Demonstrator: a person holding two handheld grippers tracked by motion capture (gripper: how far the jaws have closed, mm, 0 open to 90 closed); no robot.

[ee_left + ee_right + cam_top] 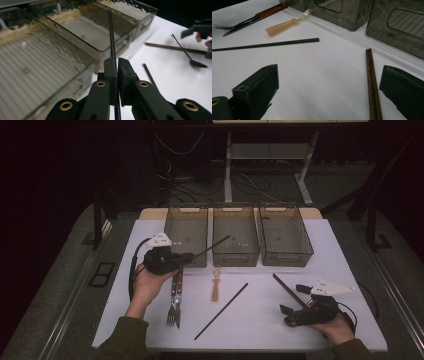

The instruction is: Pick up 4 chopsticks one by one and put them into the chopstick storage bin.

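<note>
A black chopstick (111, 37) is clamped between the left gripper's (117, 67) jaws — tip over the bins; the right gripper's (329, 82) jaws are held apart.

Three clear bins (236, 240) stand side by side along the 12 o'clock edge of the white table (350, 270), walls nearly touching; no passage between them, only over their open tops. Left gripper (187, 258) sits against the front wall of the leftmost bin, its black rod (212, 246) slanting over the middle bin's rim.

Mid-table obstacles: fork and knife (175, 297) at 7 o'clock, a tan-handled brush (215, 285) at centre, a second black rod (221, 311) lying diagonally at 6 o'clock, brown chopsticks (287, 289) at 4 o'clock. Open lanes lie between these. Bare table stretches at 3 o'clock and along the 9 o'clock edge.
</note>
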